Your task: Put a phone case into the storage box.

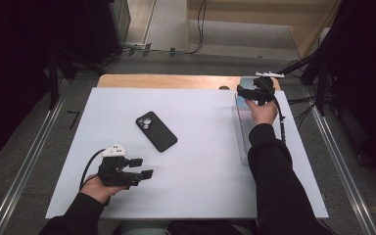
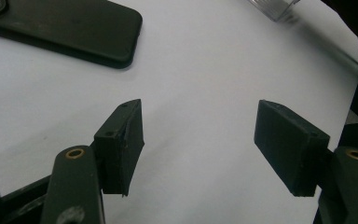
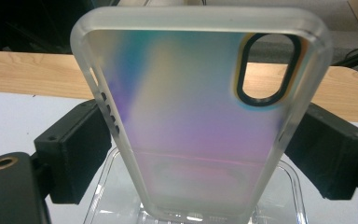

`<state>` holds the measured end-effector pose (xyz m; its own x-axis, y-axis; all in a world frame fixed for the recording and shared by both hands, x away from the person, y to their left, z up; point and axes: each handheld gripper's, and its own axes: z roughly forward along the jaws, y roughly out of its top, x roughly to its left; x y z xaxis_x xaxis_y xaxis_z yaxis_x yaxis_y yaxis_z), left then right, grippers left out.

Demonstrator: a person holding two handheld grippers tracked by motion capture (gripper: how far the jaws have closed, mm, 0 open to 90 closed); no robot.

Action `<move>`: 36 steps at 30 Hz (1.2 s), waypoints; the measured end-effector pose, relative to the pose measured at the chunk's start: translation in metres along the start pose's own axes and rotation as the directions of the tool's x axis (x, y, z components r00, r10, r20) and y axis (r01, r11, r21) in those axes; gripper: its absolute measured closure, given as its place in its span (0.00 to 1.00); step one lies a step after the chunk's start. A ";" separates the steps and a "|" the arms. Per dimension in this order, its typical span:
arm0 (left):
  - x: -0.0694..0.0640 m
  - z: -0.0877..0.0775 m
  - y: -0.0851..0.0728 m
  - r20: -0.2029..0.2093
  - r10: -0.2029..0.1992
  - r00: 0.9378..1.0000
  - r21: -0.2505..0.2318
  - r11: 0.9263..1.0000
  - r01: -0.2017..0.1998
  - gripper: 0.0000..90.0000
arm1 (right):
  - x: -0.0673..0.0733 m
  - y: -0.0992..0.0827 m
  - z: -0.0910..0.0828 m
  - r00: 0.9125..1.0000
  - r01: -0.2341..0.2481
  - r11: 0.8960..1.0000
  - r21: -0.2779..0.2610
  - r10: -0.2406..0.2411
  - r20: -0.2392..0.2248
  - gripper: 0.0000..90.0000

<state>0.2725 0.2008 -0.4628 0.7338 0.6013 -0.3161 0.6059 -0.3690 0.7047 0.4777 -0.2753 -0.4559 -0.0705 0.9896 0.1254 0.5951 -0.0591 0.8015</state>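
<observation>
My right gripper (image 1: 248, 93) is at the far right of the white table top (image 1: 200, 171). In the right gripper view it (image 3: 205, 135) is shut on a frosted, iridescent phone case (image 3: 191, 107), its pads pressing the case's two long edges. The case stands upright with its camera cut-out at the top right, just above a clear plastic box (image 3: 291, 186). A phone in a black case (image 1: 156, 131) lies face down mid-table, camera end toward the far side. My left gripper (image 1: 144, 167) rests near the front left, open with nothing between its jaws (image 2: 199, 105); the black phone (image 2: 74, 28) lies ahead to its left.
The long clear box (image 1: 241, 129) runs along the right side of the white top, beside the person's right forearm. A wooden table edge (image 1: 166, 81) shows behind the white top. Cables lie on the floor beyond and to the right.
</observation>
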 end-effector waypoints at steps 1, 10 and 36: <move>0.000 0.000 0.000 0.001 -0.001 1.000 -0.001 1.000 0.001 0.37 | 0.000 0.000 0.000 1.000 0.001 1.000 0.000 -0.001 0.000 0.10; 0.001 -0.001 0.000 -0.004 -0.005 1.000 -0.001 1.000 0.005 0.37 | -0.003 0.002 -0.010 0.998 -0.032 0.999 0.033 0.033 -0.049 0.01; 0.008 0.002 0.010 -0.001 -0.030 1.000 0.000 1.000 0.030 0.37 | 0.015 -0.025 -0.093 0.957 0.080 0.997 0.024 -0.070 -0.280 0.01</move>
<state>0.2852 0.2000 -0.4592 0.7150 0.6126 -0.3369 0.6278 -0.3506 0.6949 0.3876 -0.2709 -0.4199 -0.3338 0.9147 0.2278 0.6063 0.0233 0.7949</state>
